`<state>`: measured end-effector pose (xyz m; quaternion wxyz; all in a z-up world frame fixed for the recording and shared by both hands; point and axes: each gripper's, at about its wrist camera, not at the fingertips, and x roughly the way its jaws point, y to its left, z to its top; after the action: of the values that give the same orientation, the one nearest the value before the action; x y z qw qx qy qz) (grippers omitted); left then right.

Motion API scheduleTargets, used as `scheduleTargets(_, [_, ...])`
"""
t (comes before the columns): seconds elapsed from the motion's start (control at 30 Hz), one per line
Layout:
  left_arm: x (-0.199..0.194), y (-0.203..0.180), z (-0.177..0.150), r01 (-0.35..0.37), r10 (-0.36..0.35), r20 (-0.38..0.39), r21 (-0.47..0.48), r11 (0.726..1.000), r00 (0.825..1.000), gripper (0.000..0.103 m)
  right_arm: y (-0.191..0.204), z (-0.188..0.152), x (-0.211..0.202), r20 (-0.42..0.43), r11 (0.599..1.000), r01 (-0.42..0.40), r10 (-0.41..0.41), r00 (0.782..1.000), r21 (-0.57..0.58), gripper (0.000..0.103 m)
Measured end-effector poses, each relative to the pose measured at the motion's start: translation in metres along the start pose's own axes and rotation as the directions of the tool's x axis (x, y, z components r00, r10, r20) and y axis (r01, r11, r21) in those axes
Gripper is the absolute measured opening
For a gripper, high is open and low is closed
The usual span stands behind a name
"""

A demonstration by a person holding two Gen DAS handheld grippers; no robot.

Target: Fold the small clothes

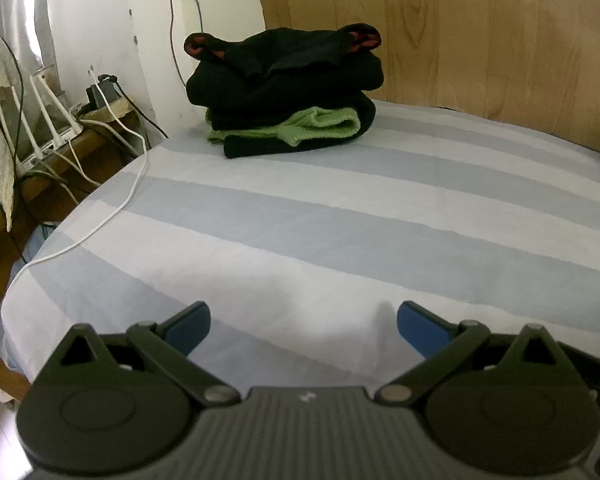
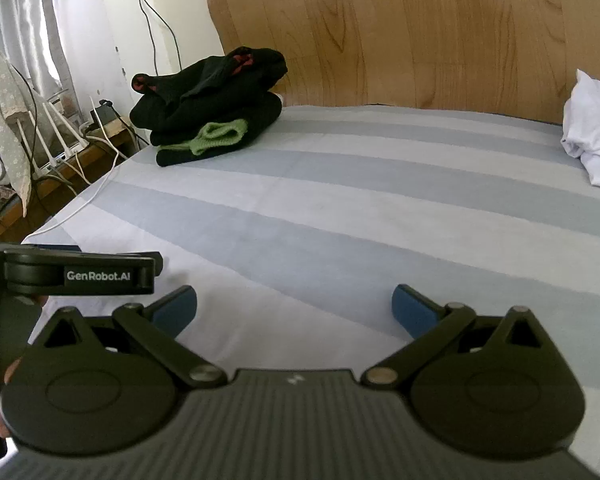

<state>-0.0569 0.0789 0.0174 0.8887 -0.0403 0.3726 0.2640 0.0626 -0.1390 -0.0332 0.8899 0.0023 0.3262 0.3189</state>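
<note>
Grippers hovering over the striped bed [image 1: 340,240], left gripper [image 1: 303,320] and right gripper [image 2: 294,306] both released, folded clothes pile [image 1: 284,92] lying at far left corner, white cloth [image 2: 592,136] at right edge.

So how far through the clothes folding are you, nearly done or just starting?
Done, it seems: a folded stack of dark clothes with something green in it sits at the far corner of the bed. In hand: nothing; the left claw and right claw are both open and empty. Left: probably the crumpled white garment at the right edge.
</note>
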Motion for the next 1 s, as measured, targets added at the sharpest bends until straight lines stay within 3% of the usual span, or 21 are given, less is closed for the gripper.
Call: scheduleTargets(1.0, [-0.0064, 0.0049, -0.0007, 0.007, -0.007, 0.009, -0.012, 1.0, 1.0, 0.103, 0.0061, -0.0004, -0.0014, -0.007, 1.0, -0.002, 0.002, 1.0, 0.006, 0.103])
